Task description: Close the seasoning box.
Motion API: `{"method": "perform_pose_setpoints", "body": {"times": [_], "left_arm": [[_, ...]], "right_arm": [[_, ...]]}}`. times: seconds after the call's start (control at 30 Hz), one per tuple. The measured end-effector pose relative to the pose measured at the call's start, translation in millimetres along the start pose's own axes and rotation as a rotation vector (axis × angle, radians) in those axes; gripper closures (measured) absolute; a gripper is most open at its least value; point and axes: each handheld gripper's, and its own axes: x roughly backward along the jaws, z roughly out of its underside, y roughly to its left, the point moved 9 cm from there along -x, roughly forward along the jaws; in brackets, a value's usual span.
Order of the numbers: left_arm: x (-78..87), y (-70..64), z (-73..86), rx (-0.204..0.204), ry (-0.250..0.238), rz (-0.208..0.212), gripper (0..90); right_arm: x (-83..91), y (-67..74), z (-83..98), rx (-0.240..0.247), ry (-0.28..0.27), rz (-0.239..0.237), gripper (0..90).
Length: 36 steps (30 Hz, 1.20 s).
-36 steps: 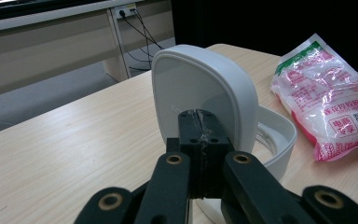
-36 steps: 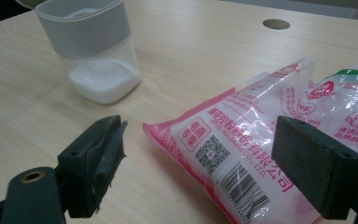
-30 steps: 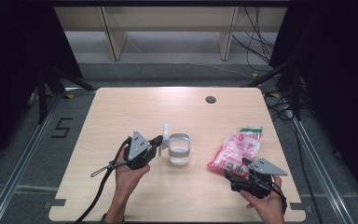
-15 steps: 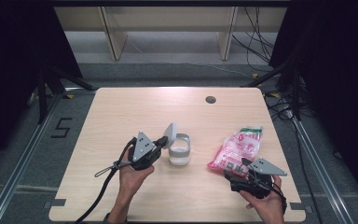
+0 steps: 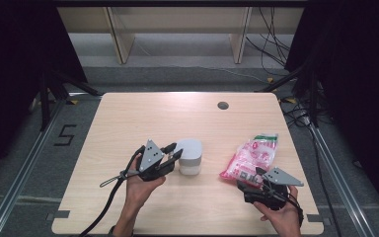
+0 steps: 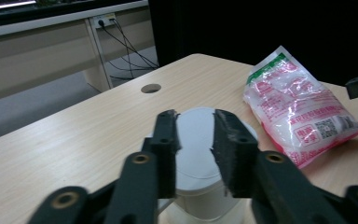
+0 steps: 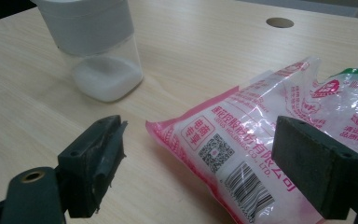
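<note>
A clear jar (image 5: 190, 157) with a white lid and white powder at its bottom stands mid-table, lid down flat. My left gripper (image 5: 174, 151) hovers at the jar's left side by the lid; its jaws have just been opening and nothing is held between them. In the left gripper view the white lid (image 6: 195, 144) shows through the gap of the left gripper (image 6: 195, 123). A pink and white bag (image 5: 254, 155) lies to the right. My right gripper (image 5: 246, 178) stands open at the bag's near end; the bag's corner (image 7: 223, 140) lies between its wide jaws, right gripper (image 7: 205, 140).
The light wooden table (image 5: 148, 113) has a round cable hole (image 5: 222, 105) near its far edge. Cables trail from both grippers toward the near edge. Shelving legs and loose wires stand on the floor beyond the table.
The jar's lid, upright in my left gripper a second ago, has tipped down and now lies closed on the jar. The left jaws have parted from it. The right hand has stayed put.
</note>
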Motion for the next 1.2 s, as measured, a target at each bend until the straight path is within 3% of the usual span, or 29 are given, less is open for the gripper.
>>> {"method": "perform_pose_setpoints", "body": {"times": [0.27, 0.4, 0.73, 0.8, 0.83, 1.07, 1.1, 1.2], "left_arm": [[1.7, -5.1, 3.7, 0.018, 0.021, 0.005, 38.8], [4.3, -5.5, 5.9, 0.012, 0.036, 0.007, 33.9], [9.2, -7.0, 17.1, 0.035, 0.048, 0.015, 30.5], [10.8, -7.4, 20.0, 0.038, 0.053, 0.016, 30.2], [11.2, -7.6, 21.3, 0.038, 0.056, 0.018, 30.1], [10.9, -13.0, 28.4, 0.047, 0.057, 0.031, 29.8], [11.9, -12.0, 29.4, 0.033, 0.068, 0.023, 29.7], [12.1, -13.9, 30.8, 0.052, 0.056, 0.030, 29.6]], "right_arm": [[-0.2, 0.6, 0.1, 0.012, -0.002, -0.003, 17.5], [0.5, 0.6, 0.4, 0.017, 0.003, -0.003, 17.6], [-1.7, 0.9, 1.5, 0.012, -0.002, -0.006, 17.5], [-1.3, 3.9, 2.0, -0.009, 0.000, -0.028, 17.5], [-1.9, 3.7, 1.4, 0.006, -0.005, -0.036, 17.5], [-1.6, 5.0, 2.5, 0.000, 0.002, -0.027, 17.5], [-0.9, 4.7, 3.0, 0.008, 0.010, -0.025, 17.5], [-0.4, 6.5, 3.3, -0.011, 0.015, -0.025, 17.5]]}}
